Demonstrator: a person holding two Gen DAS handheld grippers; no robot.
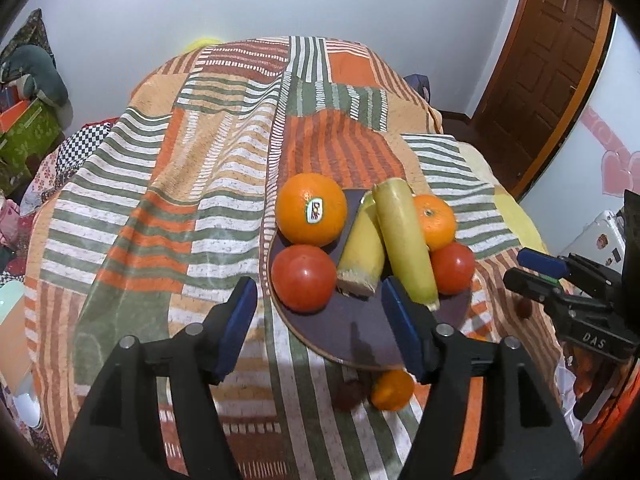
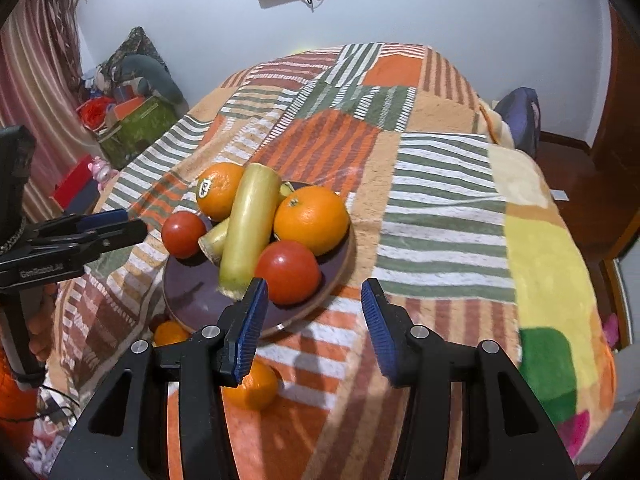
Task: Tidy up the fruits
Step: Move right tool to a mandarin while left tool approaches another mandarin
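Both grippers, left gripper (image 1: 318,322) and right gripper (image 2: 314,324), jaws apart and empty, plate (image 1: 360,332) at 12 o'clock bearing two oranges (image 1: 311,214), two tomatoes (image 1: 303,278), two pale gourds (image 1: 404,240), two more loose oranges (image 2: 252,386) on the bed (image 1: 180,200)

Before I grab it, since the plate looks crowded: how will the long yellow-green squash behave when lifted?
The long yellow-green squash looks stiff, so it should lift as one piece. Its smooth, shiny skin may slip between the pads. It leans on a tomato and an orange, so those could roll on the plate.

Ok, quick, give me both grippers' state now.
Left gripper: open, holding nothing.
Right gripper: open, holding nothing.
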